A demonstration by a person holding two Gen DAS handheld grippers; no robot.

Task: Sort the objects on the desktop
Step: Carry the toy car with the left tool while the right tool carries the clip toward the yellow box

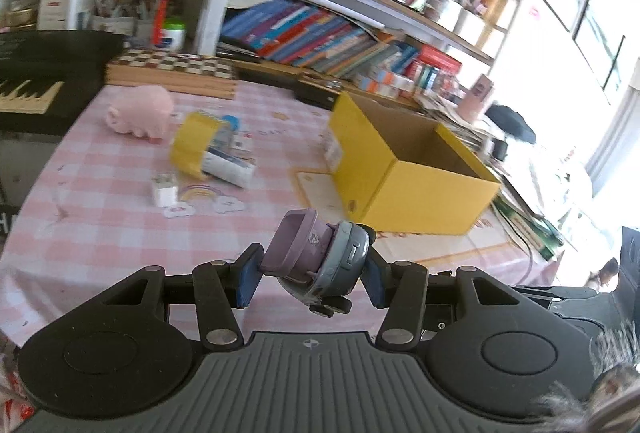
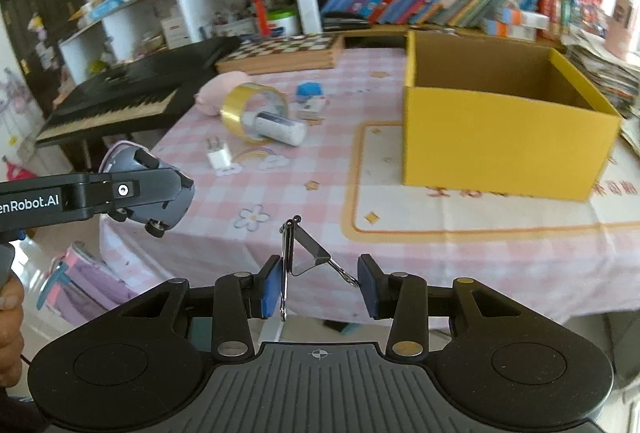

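Observation:
My left gripper (image 1: 312, 275) is shut on a purple and grey toy car (image 1: 316, 257), held tilted above the pink checked tablecloth (image 1: 100, 201). In the right wrist view that same gripper (image 2: 160, 189) shows at the left edge of the table with the toy car (image 2: 136, 163) in it. My right gripper (image 2: 320, 285) is shut on a black binder clip (image 2: 308, 253), its wire handles pressed against both blue pads. An open yellow cardboard box (image 1: 420, 189) (image 2: 500, 149) stands on the table ahead and to the right of both grippers.
On the cloth lie a pink pig toy (image 1: 140, 113) (image 2: 224, 85), a yellow tape roll (image 1: 190, 145) (image 2: 236, 109) with a white tube (image 1: 228, 167) (image 2: 280, 127) through it, and a white charger plug (image 1: 164, 191) (image 2: 218, 153). A black keyboard (image 2: 120, 93) is at the left, a chessboard (image 2: 284, 49) and bookshelves (image 1: 320, 33) behind.

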